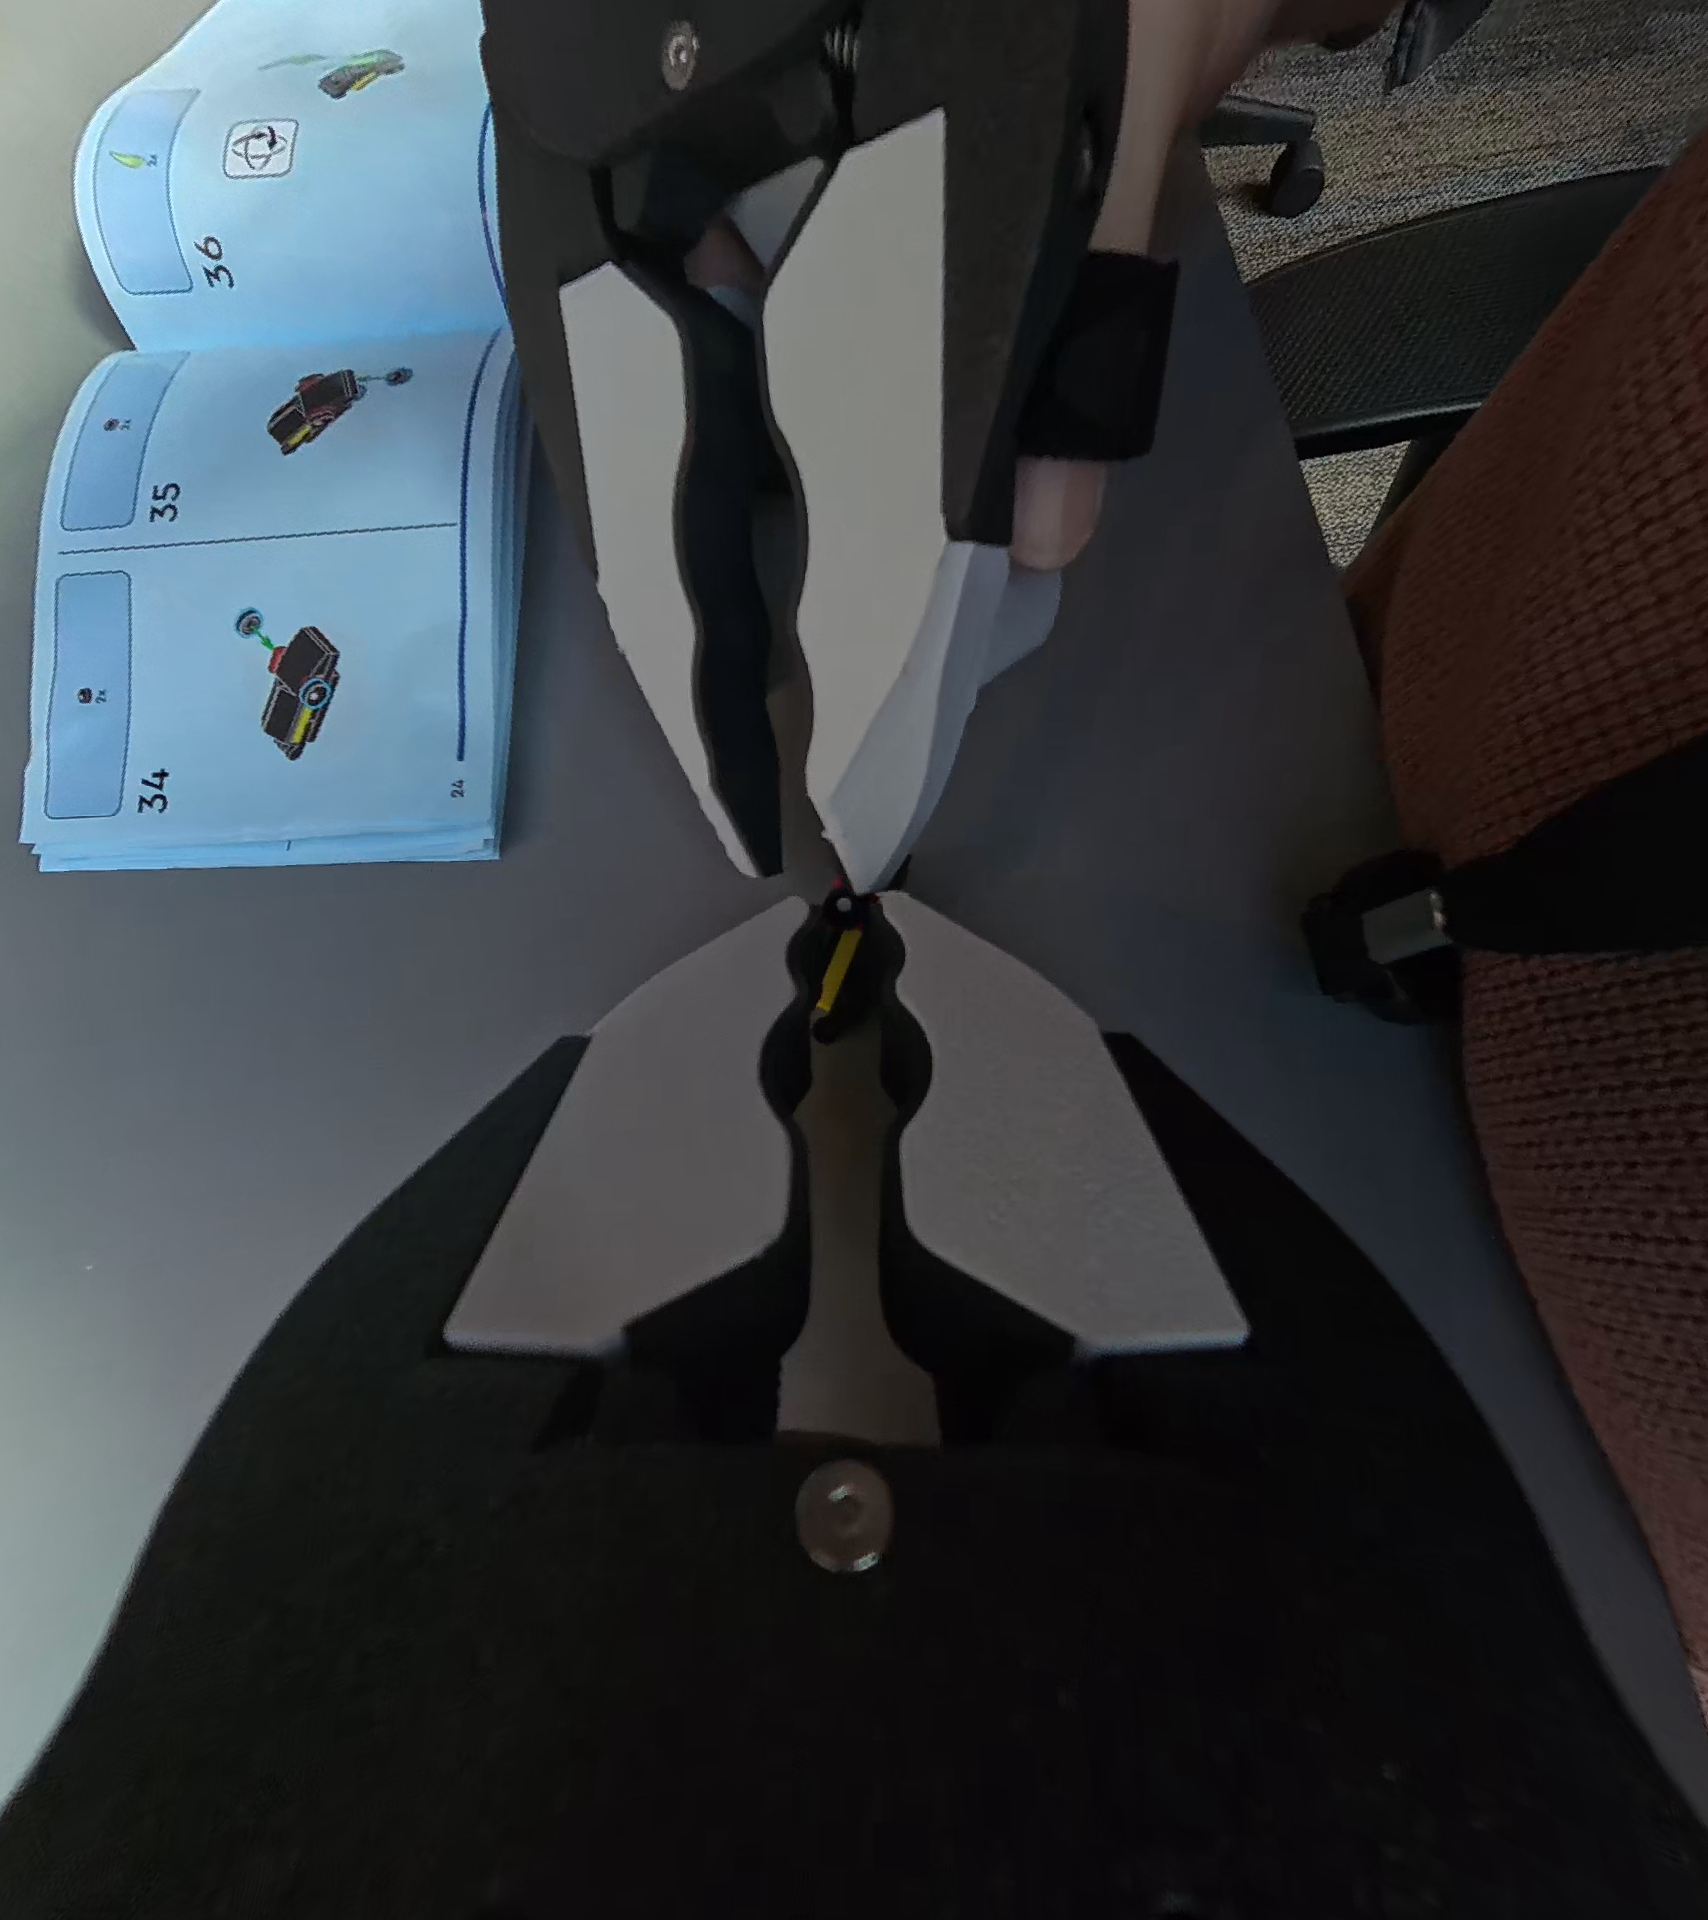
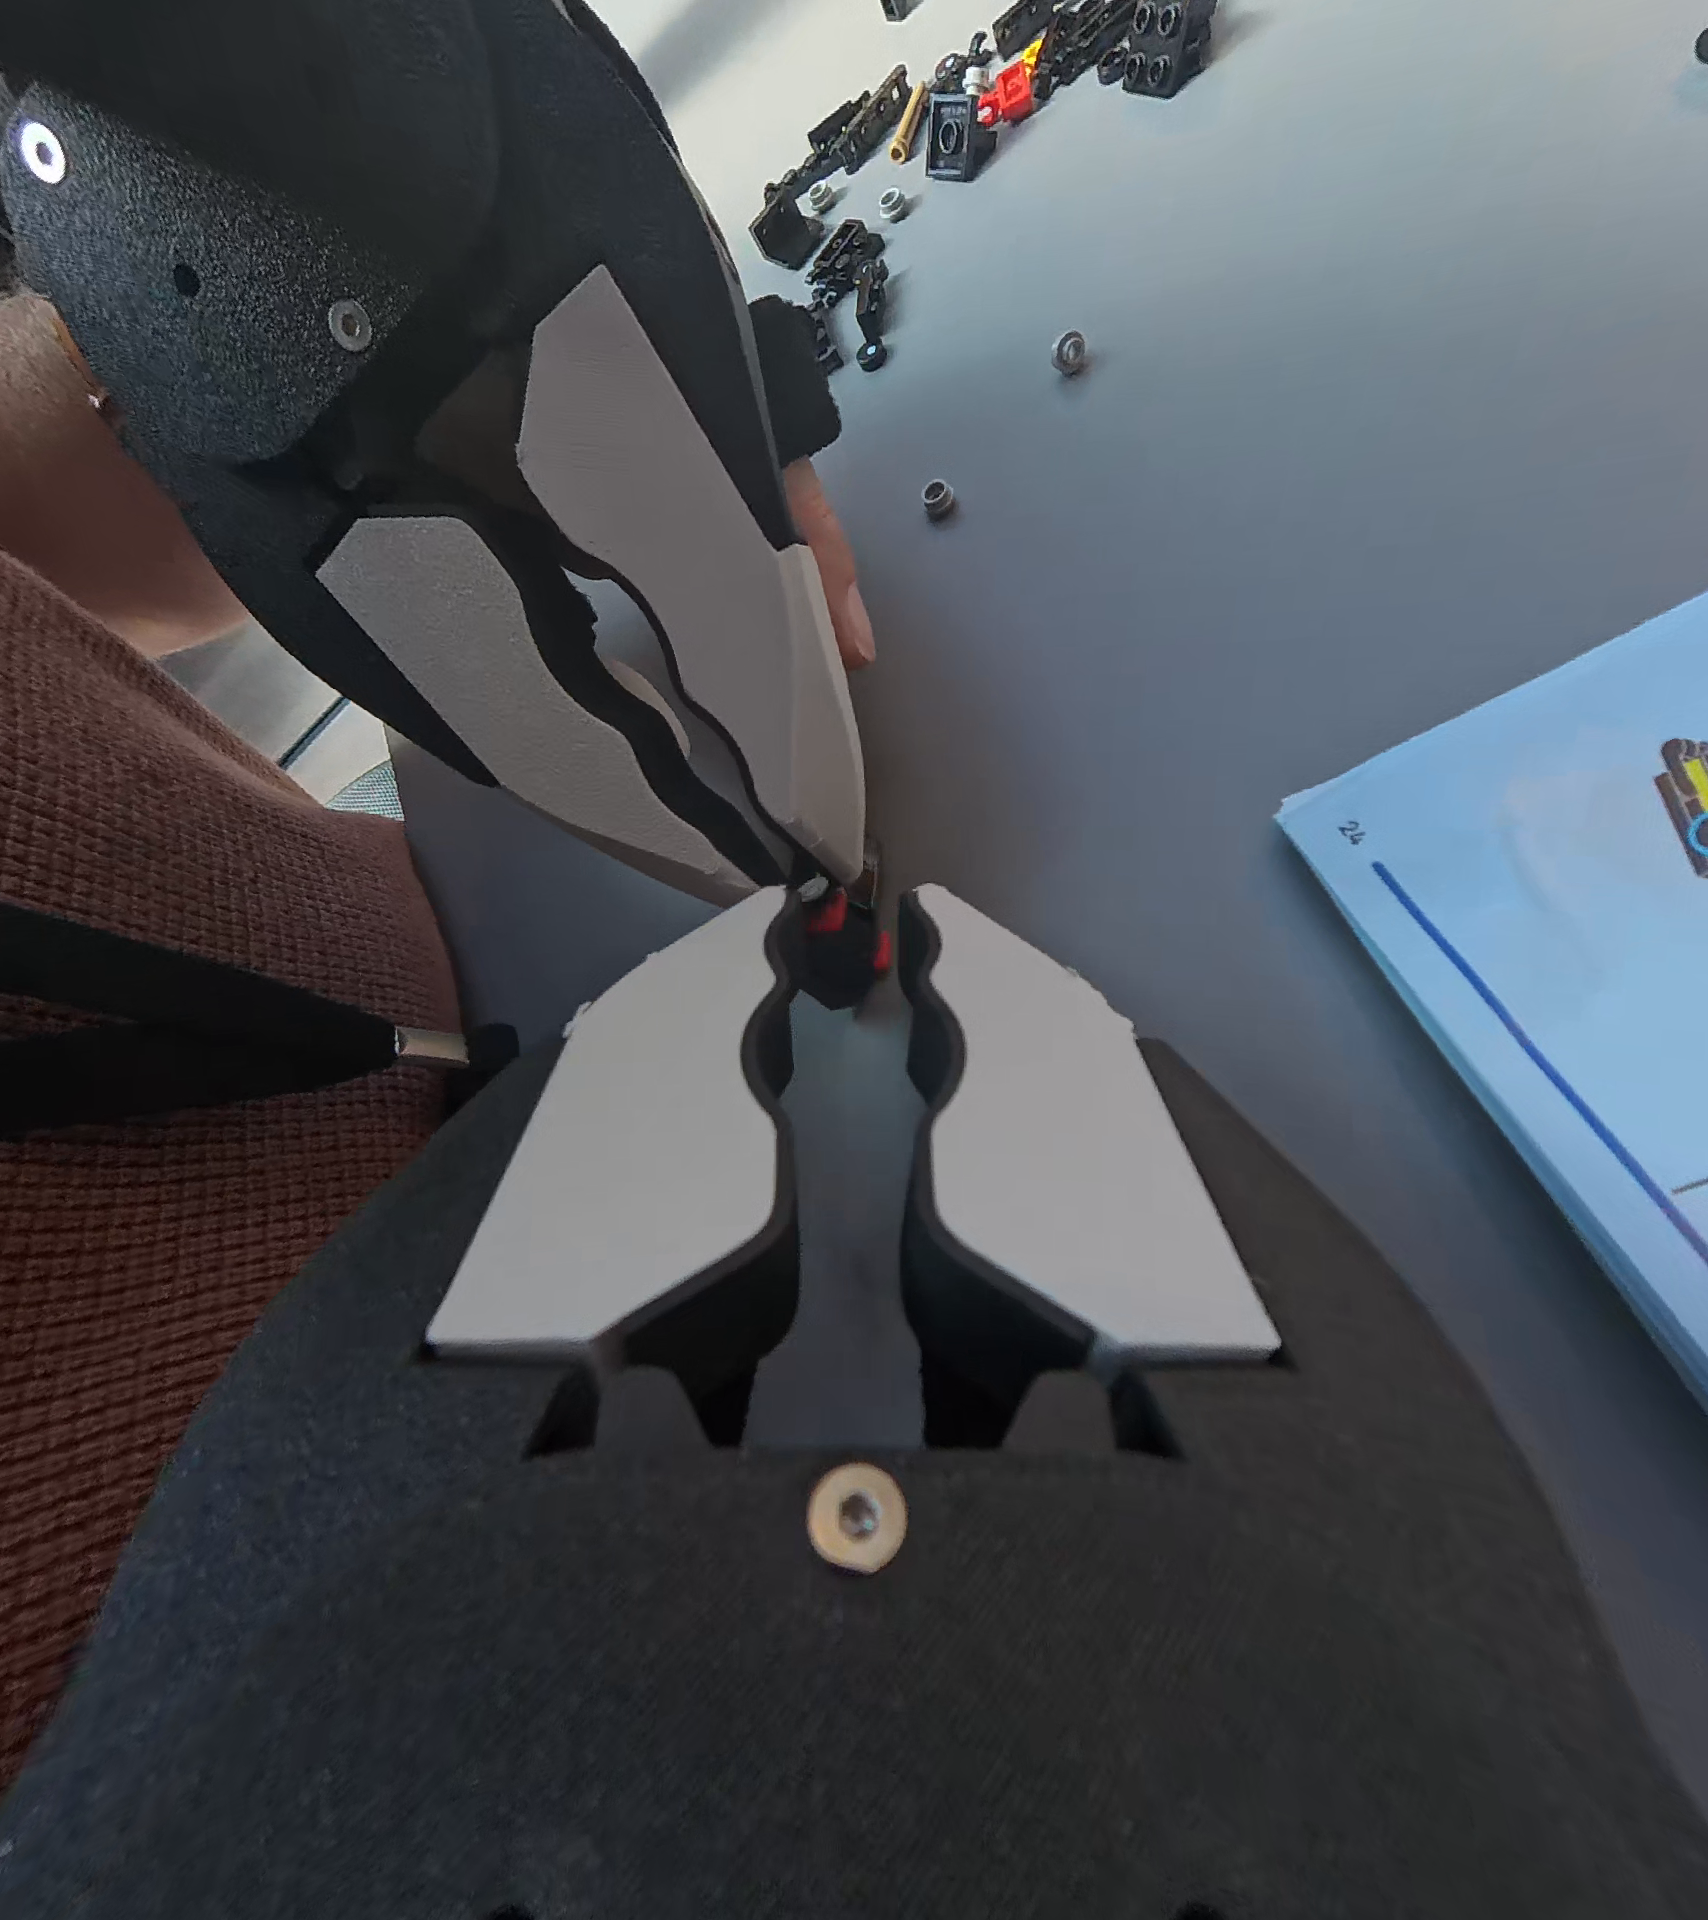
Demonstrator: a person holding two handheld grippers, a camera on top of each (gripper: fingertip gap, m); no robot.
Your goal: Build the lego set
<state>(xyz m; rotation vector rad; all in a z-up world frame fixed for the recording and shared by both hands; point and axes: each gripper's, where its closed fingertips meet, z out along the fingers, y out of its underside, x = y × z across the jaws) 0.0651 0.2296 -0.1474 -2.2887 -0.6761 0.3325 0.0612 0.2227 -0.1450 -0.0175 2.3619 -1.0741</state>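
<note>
The build looks far along: a small black car body (image 2: 842, 951) with red and yellow parts exists, the booklet (image 1: 278, 582) lies open on late wheel steps, and loose pieces (image 2: 943, 135) remain on the worktop (image 2: 1245, 468). Left tongs (image 1: 834, 971) are closed on the model, held over the worktop; right tongs (image 2: 845, 935) stand slightly parted around it, their left tip touching it.
</note>
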